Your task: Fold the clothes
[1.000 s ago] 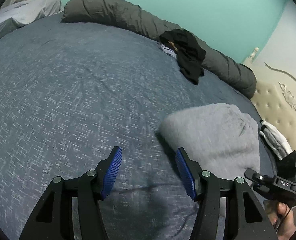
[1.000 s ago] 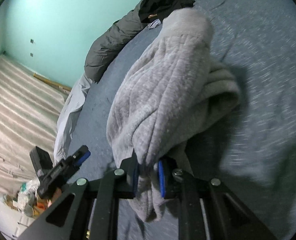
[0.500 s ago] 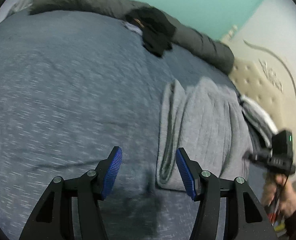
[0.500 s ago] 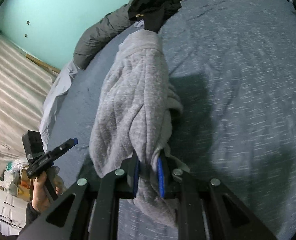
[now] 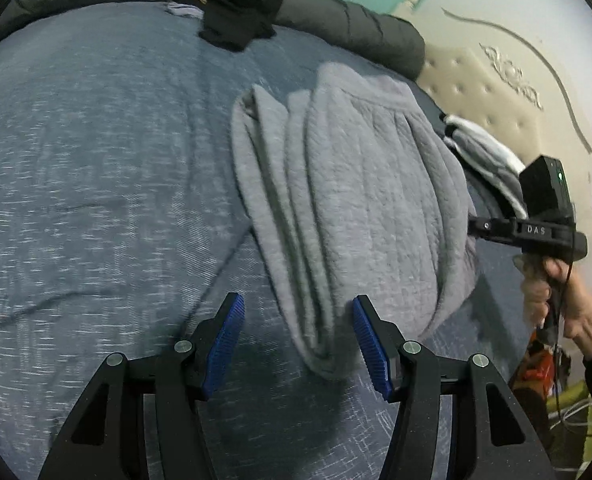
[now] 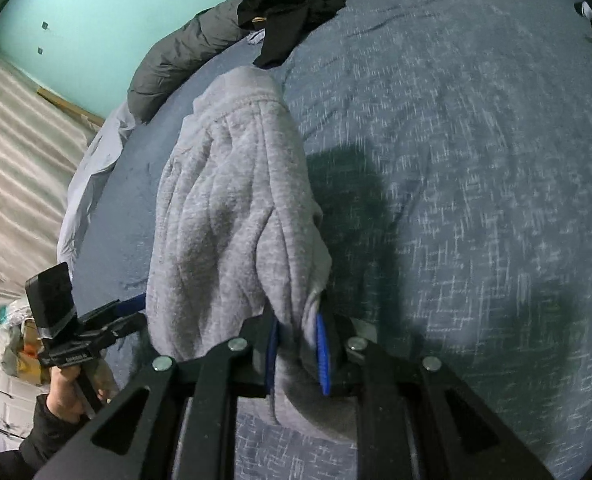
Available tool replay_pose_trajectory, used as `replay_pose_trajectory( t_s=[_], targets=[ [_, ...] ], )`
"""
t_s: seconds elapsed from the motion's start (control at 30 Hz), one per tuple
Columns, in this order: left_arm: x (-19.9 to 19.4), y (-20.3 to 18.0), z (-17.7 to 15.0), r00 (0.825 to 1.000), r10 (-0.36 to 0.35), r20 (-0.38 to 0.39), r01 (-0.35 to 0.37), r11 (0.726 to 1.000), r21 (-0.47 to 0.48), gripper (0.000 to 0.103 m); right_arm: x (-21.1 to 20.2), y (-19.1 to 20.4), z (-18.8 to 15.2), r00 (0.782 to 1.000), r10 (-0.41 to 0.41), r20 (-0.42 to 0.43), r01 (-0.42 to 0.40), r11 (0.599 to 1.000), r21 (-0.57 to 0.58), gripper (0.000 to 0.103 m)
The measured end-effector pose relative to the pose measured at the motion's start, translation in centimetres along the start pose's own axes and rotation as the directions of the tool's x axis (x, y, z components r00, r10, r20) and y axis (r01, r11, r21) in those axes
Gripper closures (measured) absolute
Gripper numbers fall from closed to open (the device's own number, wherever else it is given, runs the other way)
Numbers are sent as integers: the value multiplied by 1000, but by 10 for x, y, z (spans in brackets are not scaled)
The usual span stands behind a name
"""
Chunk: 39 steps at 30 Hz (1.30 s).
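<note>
Blue-grey bedding covers the whole bed (image 5: 96, 184), and the left side of it is wide open, nothing lying there out to the dark grey duvet roll (image 5: 348, 20) along the far edge. A black garment (image 5: 232, 8) sits on that roll near the teal wall. The left tongs (image 5: 296, 344) hover spread apart over the sheet, gripping nothing, with the near end of the grey sweatshirt (image 5: 360, 200) drooping between the blue pads. It's a fuzzy, ribbed-looking heather grey piece, bunched into long lengthwise folds, its long axis running away toward the black garment. On the right, the right tongs (image 6: 298, 354) are clamped on the sweatshirt's (image 6: 232, 208) near end. Beyond that is the beige tufted headboard (image 5: 496, 92), so room is tighter there.
</note>
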State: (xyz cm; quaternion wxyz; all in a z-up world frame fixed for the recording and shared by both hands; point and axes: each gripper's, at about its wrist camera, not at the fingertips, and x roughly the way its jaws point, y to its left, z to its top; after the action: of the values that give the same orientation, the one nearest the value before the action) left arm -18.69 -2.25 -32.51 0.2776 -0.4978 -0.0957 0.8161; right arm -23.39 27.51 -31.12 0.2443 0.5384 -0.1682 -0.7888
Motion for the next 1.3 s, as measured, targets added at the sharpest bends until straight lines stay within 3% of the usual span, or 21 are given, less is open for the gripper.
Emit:
replay_pose_trajectory(
  t_s=[0.13,0.27,0.5,0.87,1.0,1.07,1.13,1.17,1.23,1.3],
  targets=[
    [0,-7,-5,1000,6,-8,-6,1000,14,43,-15,4,-6,996,-76,53,77,997,-2,66],
    [0,-9,-12,1000,12,-20,-12,1000,18,43,-32,11,-22,993,-94,73,97,994,-41,59],
    [-2,-17,-17,1000,11,-5,-11,1000,19,43,-24,8,-52,987,-158,3,157,981,-113,59],
    [8,-26,-26,999,23,-32,-21,998,60,43,-3,18,-62,970,-241,-2,235,947,-220,59],
    [12,-33,-33,998,14,-57,-9,997,77,43,0,21,-61,968,-252,4,245,936,-252,75],
    [17,-37,-35,998,9,-69,-2,995,95,49,1,24,-61,965,-262,10,255,927,-274,83],
    [21,-40,-37,997,9,-81,0,993,114,70,-1,25,-61,963,-268,18,262,924,-280,88],
    [23,-42,-37,996,18,-83,-8,992,125,72,-2,25,-61,962,-271,22,266,922,-283,90],
    [21,-43,-38,997,29,-76,-17,989,146,85,-6,24,-60,961,-274,34,272,918,-288,91],
    [13,-43,-37,999,20,-50,-12,989,147,87,-13,22,-57,960,-277,46,278,914,-294,92]
  ],
)
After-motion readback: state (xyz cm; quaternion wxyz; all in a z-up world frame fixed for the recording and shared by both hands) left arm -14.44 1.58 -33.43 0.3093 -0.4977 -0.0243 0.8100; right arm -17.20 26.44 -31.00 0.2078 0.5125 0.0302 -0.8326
